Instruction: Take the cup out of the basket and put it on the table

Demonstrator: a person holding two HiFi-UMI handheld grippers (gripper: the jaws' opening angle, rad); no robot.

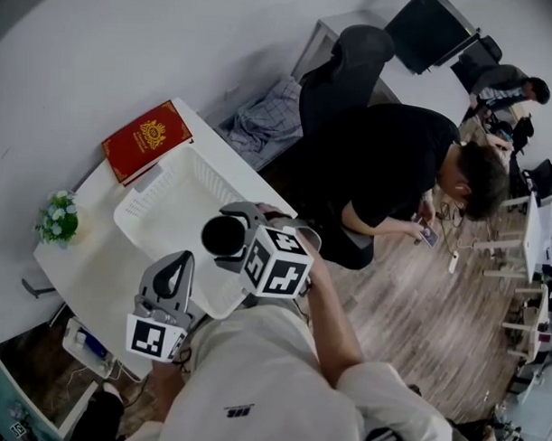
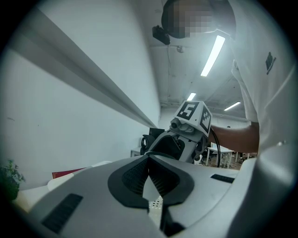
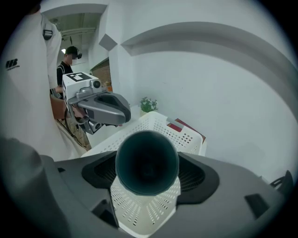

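While my right gripper (image 3: pixel 147 173) clamps the dark round cup (image 3: pixel 146 161) over the white perforated plastic basket (image 1: pixel 165 198), white table (image 1: pixel 92 265) placement pending, I judge; left gripper (image 2: pixel 149 178) jaws together, empty.

The cup (image 3: pixel 147 161) was dark, with a round open mouth and a deep, shadowed inside; it sat clamped between the jaws of the right gripper (image 3: pixel 147 173), one jaw against each side, its mouth turned back toward that gripper's camera; from the head view its rim showed as a dark ring held between the jaws, over the basket's near edge. The basket (image 3: pixel 186 135) was white plastic, rectangular, its walls and floor pierced with rows of small holes; it stood upright below and beyond the jaws, resting on the white tabletop (image 1: pixel 93 267).
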